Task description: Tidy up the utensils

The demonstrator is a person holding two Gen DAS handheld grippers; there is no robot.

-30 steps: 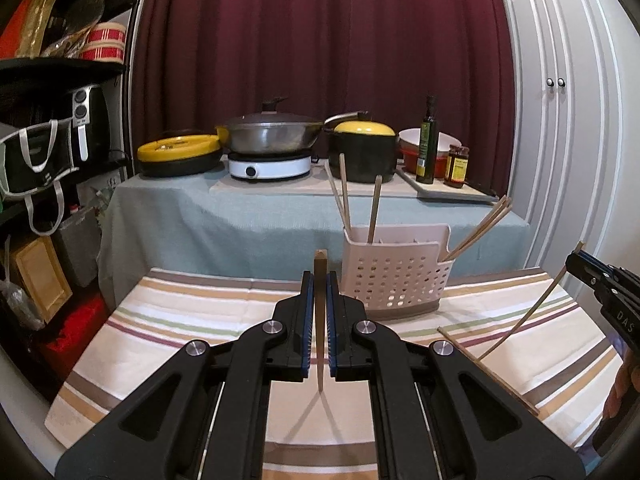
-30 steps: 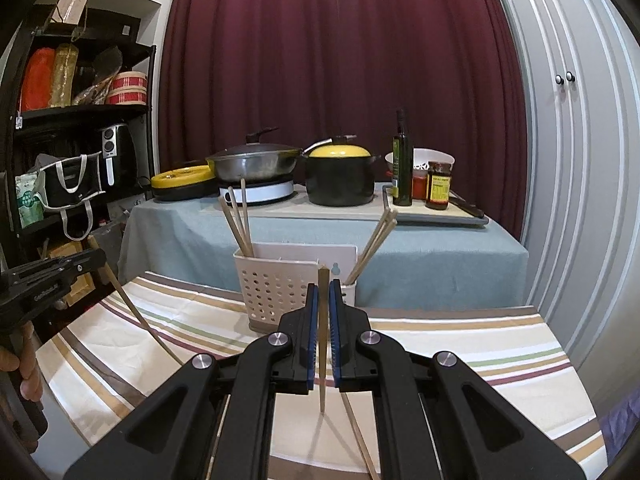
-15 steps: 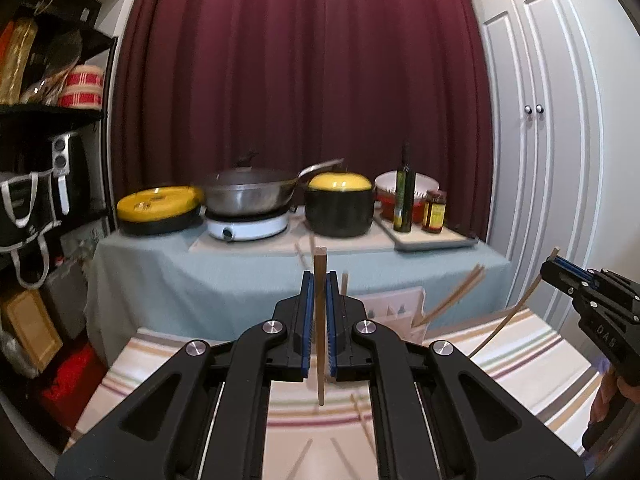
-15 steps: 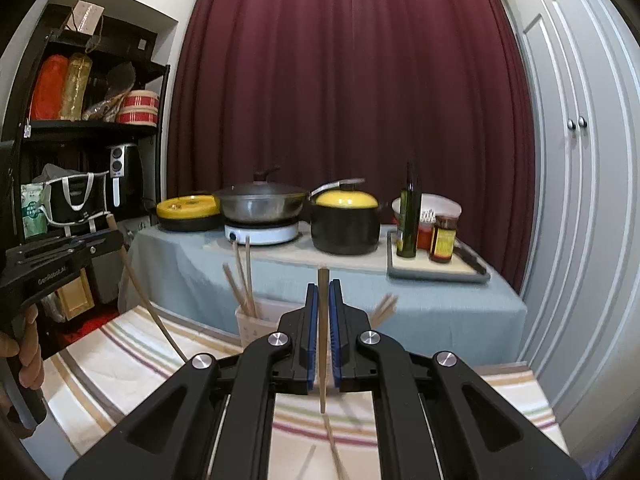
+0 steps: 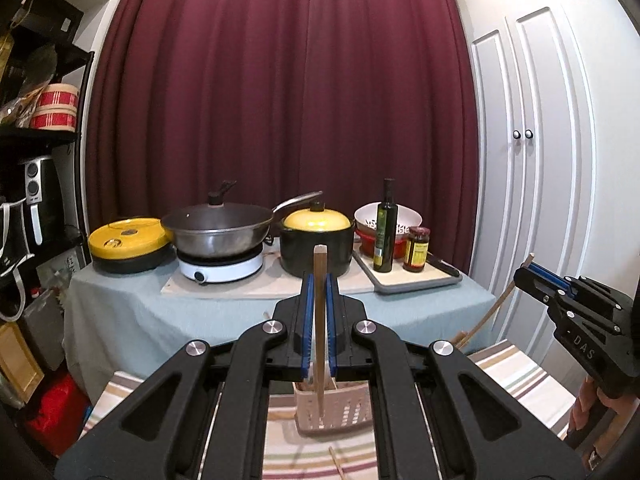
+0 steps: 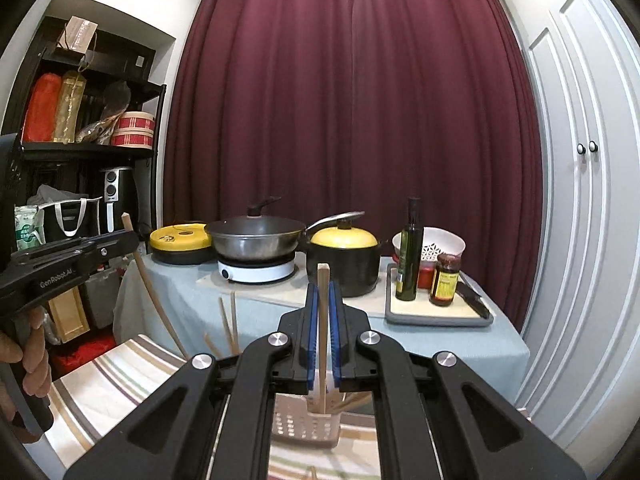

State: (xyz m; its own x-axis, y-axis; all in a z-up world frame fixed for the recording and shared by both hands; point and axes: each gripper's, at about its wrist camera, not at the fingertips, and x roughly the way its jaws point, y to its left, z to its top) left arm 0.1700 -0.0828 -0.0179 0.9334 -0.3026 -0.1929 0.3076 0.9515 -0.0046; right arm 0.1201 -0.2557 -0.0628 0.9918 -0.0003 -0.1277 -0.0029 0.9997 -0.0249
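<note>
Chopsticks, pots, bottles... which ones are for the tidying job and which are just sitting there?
For the job:
- chopstick in the left gripper
- chopstick in the right gripper
- holder below
- loose chopstick on the cloth

Just sitting there:
- wok
- yellow-lidded pot
- oil bottle
- jar

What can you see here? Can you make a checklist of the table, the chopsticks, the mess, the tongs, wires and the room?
Surface: striped tablecloth on the near table.
Job's things: pale perforated plastic utensil holder with wooden chopsticks in it; one loose chopstick lying on the cloth.
Clutter: nothing seen.
Grippers: left tongs shut on an upright chopstick; right tongs shut on another, both above the holder.
Cables: nothing seen.
Surroundings: dark red curtain, lidded steel wok, yellow-lidded black pot, dark oil bottle, white cupboard doors.
</note>
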